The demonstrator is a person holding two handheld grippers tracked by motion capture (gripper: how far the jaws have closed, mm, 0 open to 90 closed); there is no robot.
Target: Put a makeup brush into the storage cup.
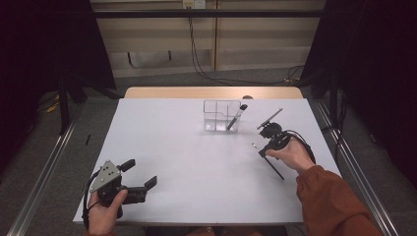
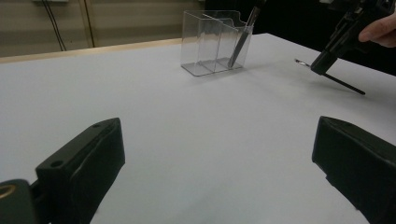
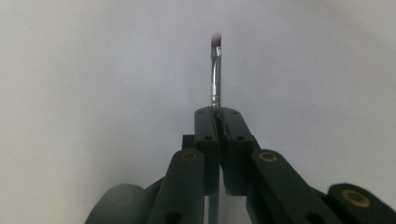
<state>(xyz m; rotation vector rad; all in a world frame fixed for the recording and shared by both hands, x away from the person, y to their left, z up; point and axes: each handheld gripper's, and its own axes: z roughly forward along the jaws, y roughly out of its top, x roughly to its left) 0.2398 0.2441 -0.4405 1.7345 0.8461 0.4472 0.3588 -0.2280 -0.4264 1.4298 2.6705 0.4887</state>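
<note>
Your right gripper clamps a thin brush at centre right (left gripper gapes, lower left).

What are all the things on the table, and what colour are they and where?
Table: one, white top, fills the middle of the high view.
Organizer: one, clear plastic with compartments, far middle of the table.
Pen: one, dark with a pale barrel, leaning in the organizer's right end.
Brush: one, silver ferrule, dark handle, clamped in the right gripper.
Left gripper: one, black, jaws wide apart, near left corner.
Right gripper: one, black, jaws shut on the brush, right side.
Sleeve: one, rust orange, bottom right.
</note>
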